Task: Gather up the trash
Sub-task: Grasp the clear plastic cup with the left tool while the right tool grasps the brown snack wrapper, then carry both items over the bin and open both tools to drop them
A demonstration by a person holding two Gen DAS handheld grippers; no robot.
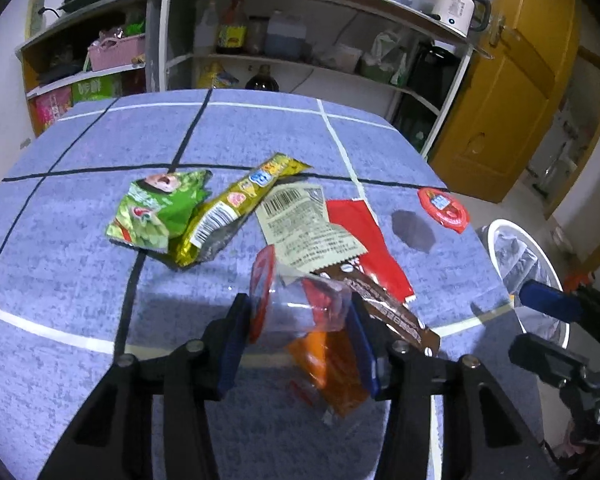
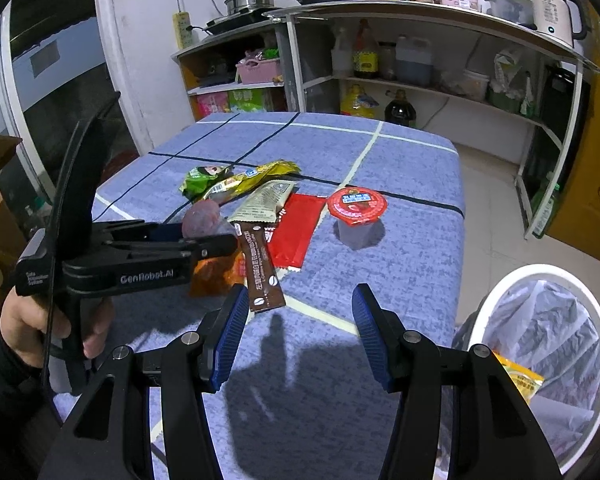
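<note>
Cluttered shelves (image 2: 380, 64), yellow door (image 1: 512, 92)

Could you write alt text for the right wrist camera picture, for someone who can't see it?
The right gripper, jaws open and empty, hovers over a blue checked tablecloth strewn with snack wrappers and a sealed red-lidded cup. At left, a hand holds the left gripper around a clear cup. A lined trash bin stands lower right.

1. In the right wrist view, bare tabletop (image 2: 400, 248) fills the lower centre, open between the blue fingers (image 2: 230, 336).
2. The left gripper (image 2: 204, 242) bars the middle left.
3. Wrappers (image 2: 256, 200) and a sealed cup (image 2: 357, 210) crowd the centre.
4. The lined bin (image 2: 540, 340) stands lower right, beside the tabletop edge.
</note>
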